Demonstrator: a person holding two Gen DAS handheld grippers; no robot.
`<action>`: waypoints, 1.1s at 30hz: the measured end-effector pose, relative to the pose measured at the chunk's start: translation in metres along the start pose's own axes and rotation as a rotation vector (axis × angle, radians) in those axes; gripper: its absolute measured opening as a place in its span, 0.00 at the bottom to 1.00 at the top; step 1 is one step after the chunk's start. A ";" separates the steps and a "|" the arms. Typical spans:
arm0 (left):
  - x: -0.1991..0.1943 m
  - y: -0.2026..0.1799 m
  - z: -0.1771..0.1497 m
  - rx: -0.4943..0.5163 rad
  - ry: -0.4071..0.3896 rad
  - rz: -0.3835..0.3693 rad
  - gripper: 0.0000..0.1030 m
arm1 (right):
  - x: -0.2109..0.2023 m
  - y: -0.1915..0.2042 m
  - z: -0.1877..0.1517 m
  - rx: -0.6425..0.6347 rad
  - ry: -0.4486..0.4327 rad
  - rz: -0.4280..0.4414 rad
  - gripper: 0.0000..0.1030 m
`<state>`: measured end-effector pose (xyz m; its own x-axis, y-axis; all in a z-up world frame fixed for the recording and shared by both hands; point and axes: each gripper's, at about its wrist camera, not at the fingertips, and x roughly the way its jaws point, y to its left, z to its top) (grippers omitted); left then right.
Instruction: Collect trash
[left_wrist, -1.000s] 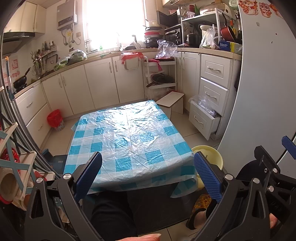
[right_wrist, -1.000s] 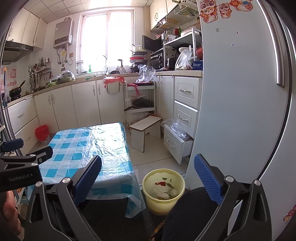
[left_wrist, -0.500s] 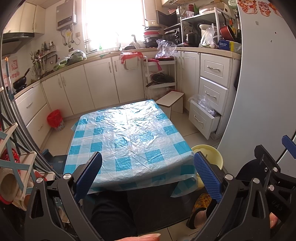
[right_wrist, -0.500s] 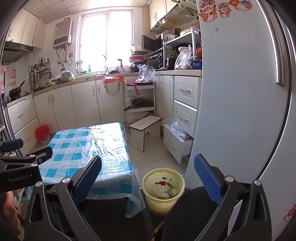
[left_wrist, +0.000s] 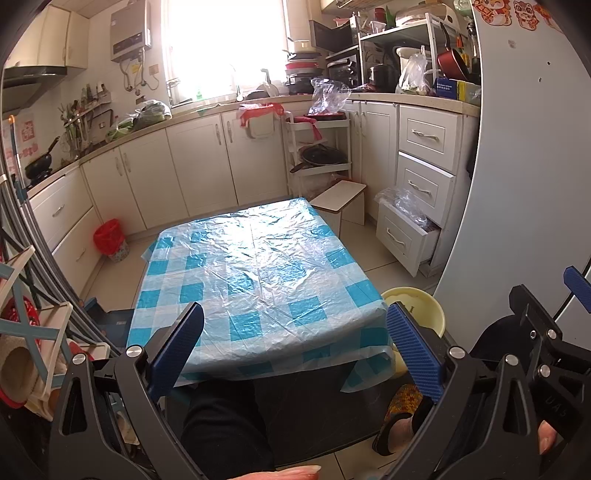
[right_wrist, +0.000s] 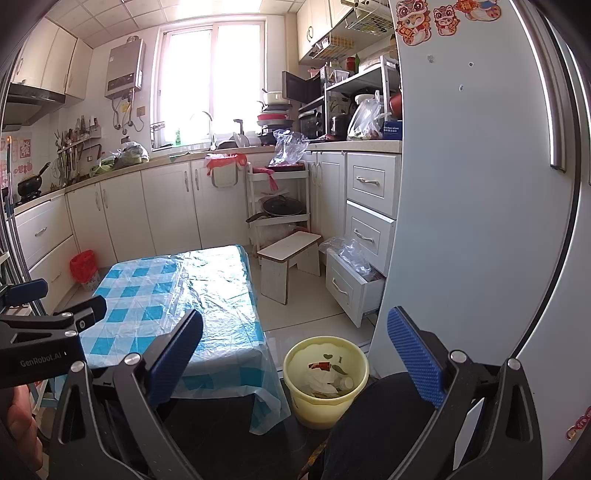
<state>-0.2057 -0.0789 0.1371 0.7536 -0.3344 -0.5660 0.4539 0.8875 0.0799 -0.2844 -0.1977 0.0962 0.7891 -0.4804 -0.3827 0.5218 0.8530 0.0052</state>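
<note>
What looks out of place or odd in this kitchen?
The bottom drawer beside the fridge stands pulled open, with a clear plastic bag bulging out over its edge. Otherwise nothing looks spilled or damaged.

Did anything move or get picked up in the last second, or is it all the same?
Nothing has visibly changed. The left gripper and the right gripper hang in the same spots with their jaws wide open and nothing in them. The checked tablecloth lies as before, and the yellow bin beside the table holds the same trash.
</note>
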 end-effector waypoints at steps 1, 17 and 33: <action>0.000 0.000 0.000 0.000 0.000 0.000 0.92 | 0.000 0.000 0.000 0.000 0.000 0.001 0.93; 0.000 -0.001 0.000 0.001 0.000 0.000 0.92 | 0.000 0.000 0.000 0.000 0.000 0.000 0.93; 0.000 -0.001 0.000 0.002 0.001 0.001 0.92 | 0.000 -0.003 0.001 0.003 0.002 -0.002 0.93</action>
<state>-0.2064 -0.0800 0.1375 0.7537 -0.3334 -0.5664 0.4542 0.8871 0.0822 -0.2855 -0.2001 0.0967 0.7873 -0.4821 -0.3843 0.5247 0.8512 0.0071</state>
